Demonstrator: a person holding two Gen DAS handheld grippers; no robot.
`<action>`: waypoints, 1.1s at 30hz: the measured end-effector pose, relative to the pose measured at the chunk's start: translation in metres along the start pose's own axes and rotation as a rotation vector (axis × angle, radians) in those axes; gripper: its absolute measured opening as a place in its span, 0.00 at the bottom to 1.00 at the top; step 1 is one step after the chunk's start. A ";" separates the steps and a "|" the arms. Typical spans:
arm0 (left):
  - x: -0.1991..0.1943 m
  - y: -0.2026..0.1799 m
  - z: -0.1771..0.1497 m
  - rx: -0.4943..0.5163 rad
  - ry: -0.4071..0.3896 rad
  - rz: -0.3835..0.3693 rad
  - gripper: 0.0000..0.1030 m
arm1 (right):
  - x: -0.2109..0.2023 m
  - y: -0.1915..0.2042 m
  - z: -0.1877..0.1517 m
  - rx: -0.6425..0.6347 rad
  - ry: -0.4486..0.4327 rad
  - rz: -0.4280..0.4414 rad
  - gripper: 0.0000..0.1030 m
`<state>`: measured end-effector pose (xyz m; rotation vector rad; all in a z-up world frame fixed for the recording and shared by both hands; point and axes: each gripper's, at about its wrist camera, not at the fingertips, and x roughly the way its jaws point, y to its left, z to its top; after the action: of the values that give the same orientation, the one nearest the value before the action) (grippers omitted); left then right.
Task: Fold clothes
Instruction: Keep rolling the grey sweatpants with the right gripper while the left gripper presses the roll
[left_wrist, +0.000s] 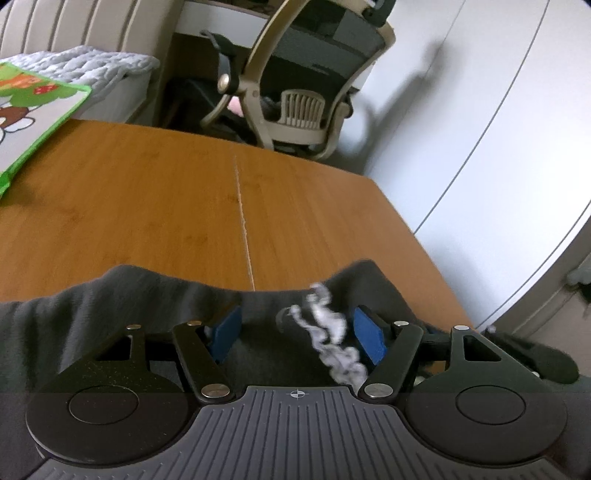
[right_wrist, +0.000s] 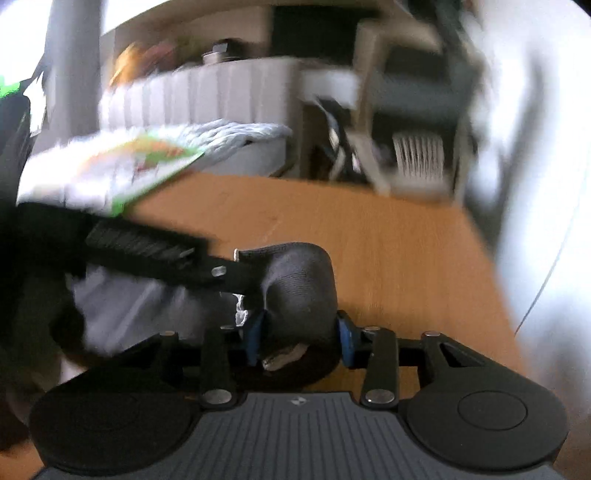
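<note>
A dark grey garment (left_wrist: 110, 306) with a white drawstring (left_wrist: 328, 332) lies on the wooden table (left_wrist: 184, 206) under my left gripper (left_wrist: 295, 328). Its blue pads (left_wrist: 225, 328) stand wide apart over the cloth, so it is open. In the blurred right wrist view, my right gripper (right_wrist: 299, 336) holds a bunched fold of the same dark garment (right_wrist: 299, 280) between its blue pads (right_wrist: 345, 338), with a bit of drawstring below. The left gripper's black body (right_wrist: 147, 254) shows to the left of that fold.
A green-edged cartoon mat (left_wrist: 33, 110) lies at the table's far left (right_wrist: 140, 166). An office chair (left_wrist: 295, 81) stands beyond the far edge. A grey quilted bed (left_wrist: 85, 66) is at the back left. White cupboard doors (left_wrist: 480, 129) lie past the right table edge.
</note>
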<state>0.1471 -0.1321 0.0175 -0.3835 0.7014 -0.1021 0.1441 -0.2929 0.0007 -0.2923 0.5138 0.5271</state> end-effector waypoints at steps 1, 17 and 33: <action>-0.005 0.001 0.000 -0.005 -0.008 -0.007 0.70 | -0.002 0.016 -0.001 -0.110 -0.022 -0.045 0.38; -0.014 0.037 0.004 -0.123 0.016 -0.043 0.66 | -0.027 0.087 -0.024 -0.529 -0.102 -0.097 0.41; -0.023 0.042 0.003 -0.111 -0.009 -0.004 0.73 | -0.032 0.051 -0.003 -0.126 -0.032 0.142 0.36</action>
<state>0.1302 -0.0874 0.0181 -0.4910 0.6997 -0.0652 0.0916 -0.2649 0.0090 -0.3691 0.4730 0.7027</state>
